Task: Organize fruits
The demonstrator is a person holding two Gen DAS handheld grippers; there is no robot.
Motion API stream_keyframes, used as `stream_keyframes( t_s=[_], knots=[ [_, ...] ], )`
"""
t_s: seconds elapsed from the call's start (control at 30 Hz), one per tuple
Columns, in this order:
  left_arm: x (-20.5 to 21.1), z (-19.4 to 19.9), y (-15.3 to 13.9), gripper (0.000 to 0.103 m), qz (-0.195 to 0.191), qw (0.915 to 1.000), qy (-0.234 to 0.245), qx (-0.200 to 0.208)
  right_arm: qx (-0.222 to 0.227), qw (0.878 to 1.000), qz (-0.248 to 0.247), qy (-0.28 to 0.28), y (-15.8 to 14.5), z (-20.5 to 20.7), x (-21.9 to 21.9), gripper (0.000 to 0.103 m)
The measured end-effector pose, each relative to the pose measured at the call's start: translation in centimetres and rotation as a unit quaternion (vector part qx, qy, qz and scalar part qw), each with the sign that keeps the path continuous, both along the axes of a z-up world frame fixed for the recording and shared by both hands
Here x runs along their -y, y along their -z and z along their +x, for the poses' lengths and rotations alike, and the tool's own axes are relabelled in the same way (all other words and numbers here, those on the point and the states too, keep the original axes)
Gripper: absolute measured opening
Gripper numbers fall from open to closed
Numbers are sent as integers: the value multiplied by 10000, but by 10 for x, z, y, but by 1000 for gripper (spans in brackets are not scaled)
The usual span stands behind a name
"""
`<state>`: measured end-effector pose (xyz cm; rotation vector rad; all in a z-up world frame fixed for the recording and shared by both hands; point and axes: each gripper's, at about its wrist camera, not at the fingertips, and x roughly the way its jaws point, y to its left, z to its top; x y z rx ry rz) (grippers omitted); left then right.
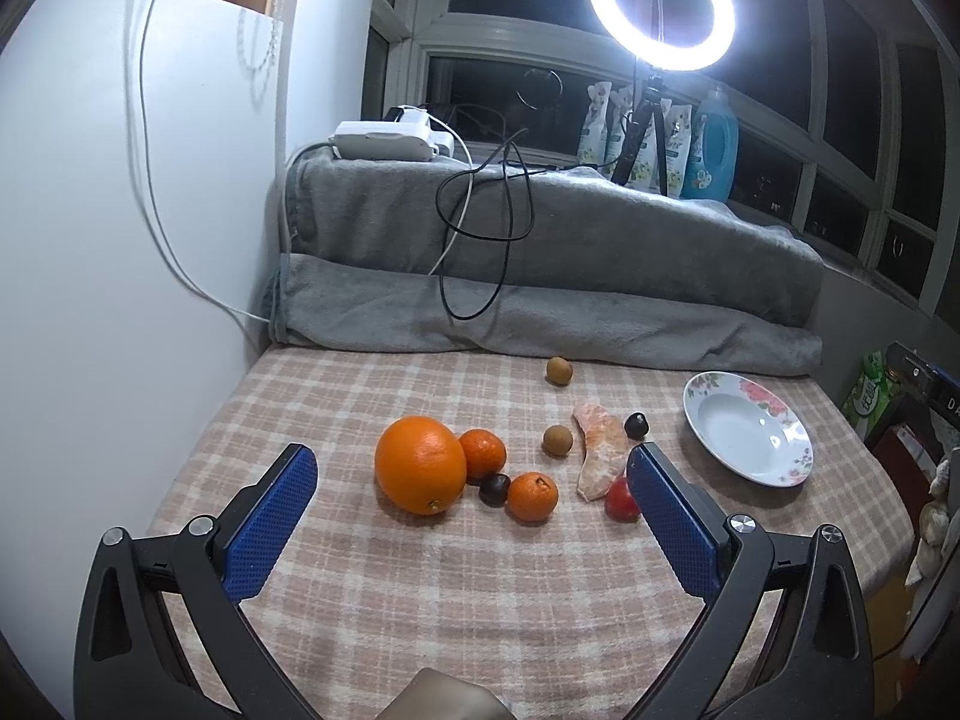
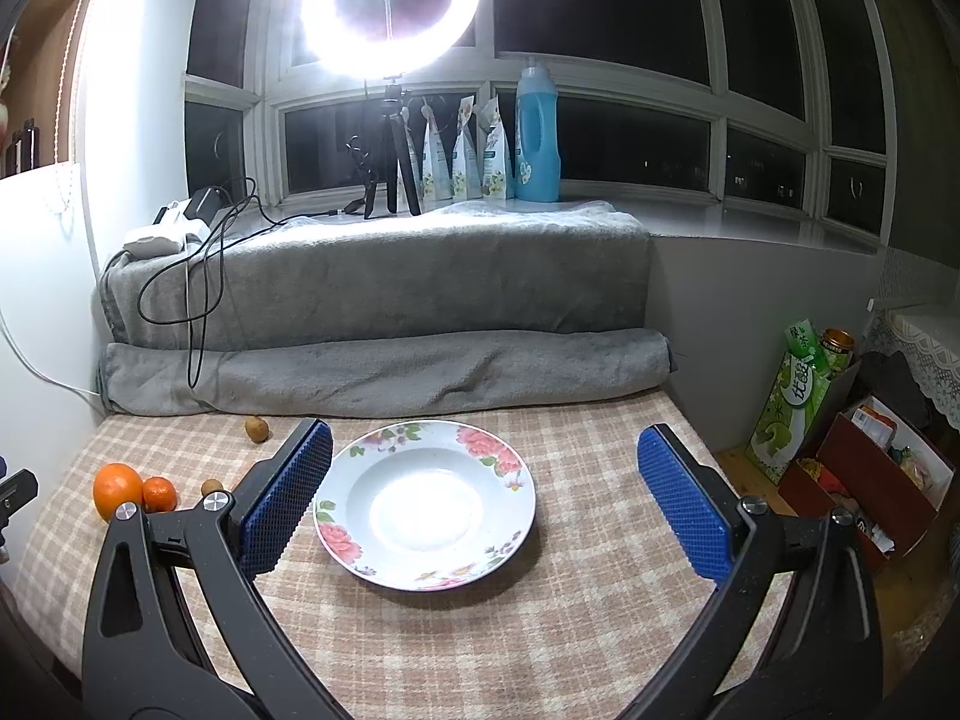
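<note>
Jaws gape wide on both the left hand-held gripper [image 1: 471,492] and right hand-held gripper [image 2: 483,474], holding nothing.

Pink-and-cream checked cloth [image 1: 336,396] all over the table, bright orange on the big orange [image 1: 420,463] and two mandarins [image 1: 482,451], white plate [image 2: 354,480] rimmed with pink roses and green leaves, blue dimpled pads [image 1: 273,531] on black arms, grey blanket [image 1: 600,252] behind, blue bottle [image 2: 537,138] at the window

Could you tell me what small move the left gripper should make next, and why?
Probably ease the open left gripper forward around the small mandarin: the flowered plate holds nothing, and every fruit lies on the checked cloth.
</note>
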<state>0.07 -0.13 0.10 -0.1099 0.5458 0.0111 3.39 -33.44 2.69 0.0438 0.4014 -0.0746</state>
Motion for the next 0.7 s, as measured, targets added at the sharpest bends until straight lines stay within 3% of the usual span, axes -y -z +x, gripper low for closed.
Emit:
stream_keyframes(
  t_s=[0.7],
  knots=[
    [-1,-1,0,102,-14,10000,-3,11,1,10000,-13,-3,2,2,-4,103]
  ],
)
